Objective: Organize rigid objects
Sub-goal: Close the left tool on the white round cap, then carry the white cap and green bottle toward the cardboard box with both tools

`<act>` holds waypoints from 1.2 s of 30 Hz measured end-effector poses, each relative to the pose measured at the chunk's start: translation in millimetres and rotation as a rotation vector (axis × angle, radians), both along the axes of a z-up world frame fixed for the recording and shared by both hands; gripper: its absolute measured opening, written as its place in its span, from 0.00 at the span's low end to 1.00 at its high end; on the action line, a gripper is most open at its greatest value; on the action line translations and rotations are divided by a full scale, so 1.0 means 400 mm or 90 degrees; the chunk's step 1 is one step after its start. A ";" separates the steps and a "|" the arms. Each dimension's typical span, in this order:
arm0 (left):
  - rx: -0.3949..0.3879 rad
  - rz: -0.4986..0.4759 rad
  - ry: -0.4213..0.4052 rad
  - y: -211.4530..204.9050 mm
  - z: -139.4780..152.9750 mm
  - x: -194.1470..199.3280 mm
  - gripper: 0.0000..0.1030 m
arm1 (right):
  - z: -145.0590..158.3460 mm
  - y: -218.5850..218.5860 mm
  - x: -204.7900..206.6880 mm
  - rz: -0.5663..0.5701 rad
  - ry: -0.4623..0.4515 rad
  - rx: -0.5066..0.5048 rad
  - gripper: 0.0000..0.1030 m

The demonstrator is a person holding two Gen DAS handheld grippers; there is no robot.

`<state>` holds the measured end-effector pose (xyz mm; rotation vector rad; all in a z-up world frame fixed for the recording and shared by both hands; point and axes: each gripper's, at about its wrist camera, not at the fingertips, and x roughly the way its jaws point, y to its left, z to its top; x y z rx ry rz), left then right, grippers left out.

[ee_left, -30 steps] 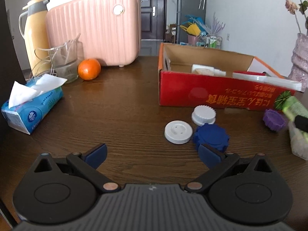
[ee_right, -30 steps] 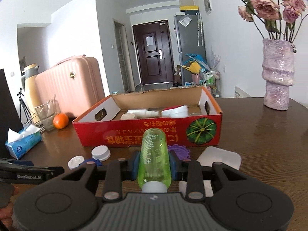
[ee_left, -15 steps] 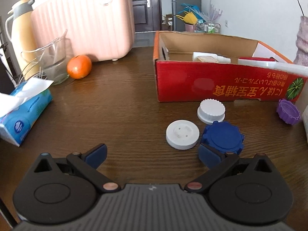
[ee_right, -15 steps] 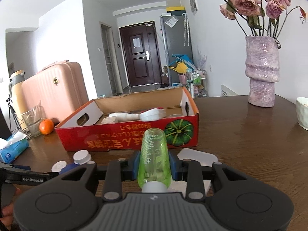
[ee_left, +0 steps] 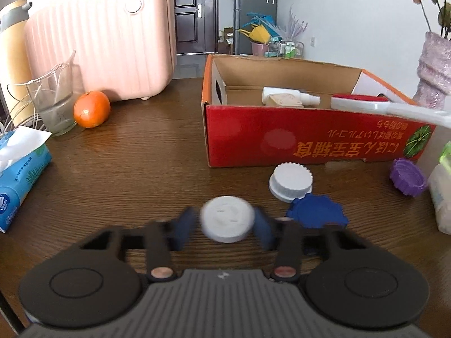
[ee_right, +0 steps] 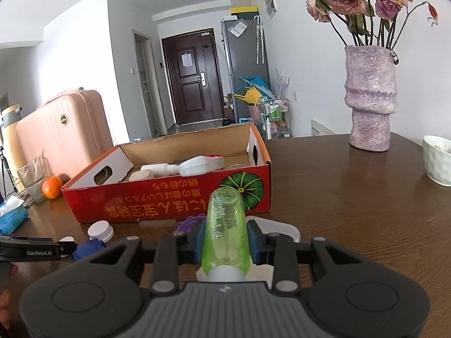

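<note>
1. The step in hand is judged to be a pick-up: the left gripper (ee_left: 225,226) is clamped on the flat white cap (ee_left: 227,218), which sits between the blue pads on the wooden table (ee_left: 135,169).
2. The right gripper (ee_right: 225,242) is clenched on the green bottle (ee_right: 225,231), held lengthwise with its base toward the red cardboard box (ee_right: 169,200).
3. The next move is judged to call for lifting the cap clear and carrying it toward 1 o'clock, over the box's near wall, without nudging the ribbed white cap (ee_left: 290,180) or the blue cap (ee_left: 315,211) at 2 o'clock.
4. A purple cap (ee_left: 407,176) is seen at 3 o'clock.
5. At 10 o'clock an orange (ee_left: 91,108), a glass (ee_left: 53,104) and a tissue pack (ee_left: 19,174) are placed; a pink suitcase (ee_left: 101,36) is stood at 11 o'clock, and a dark door is seen beyond.
</note>
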<state>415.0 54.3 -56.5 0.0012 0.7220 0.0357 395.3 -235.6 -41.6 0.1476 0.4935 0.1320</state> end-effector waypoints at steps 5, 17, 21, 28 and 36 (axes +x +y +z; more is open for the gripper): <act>-0.003 -0.006 0.001 -0.001 0.003 -0.005 0.39 | 0.002 0.000 -0.001 0.001 -0.001 0.003 0.29; 0.003 0.008 -0.060 -0.021 0.049 -0.060 0.39 | 0.023 -0.006 -0.015 0.002 -0.021 0.010 0.30; -0.002 0.017 -0.076 -0.029 0.064 -0.078 0.39 | 0.025 -0.006 -0.016 0.000 -0.021 0.009 0.29; -0.007 0.022 -0.099 -0.052 0.089 -0.103 0.39 | 0.032 -0.013 -0.020 -0.005 -0.027 0.015 0.29; -0.015 0.029 -0.118 -0.071 0.112 -0.124 0.39 | 0.042 -0.021 -0.028 -0.009 -0.034 0.023 0.29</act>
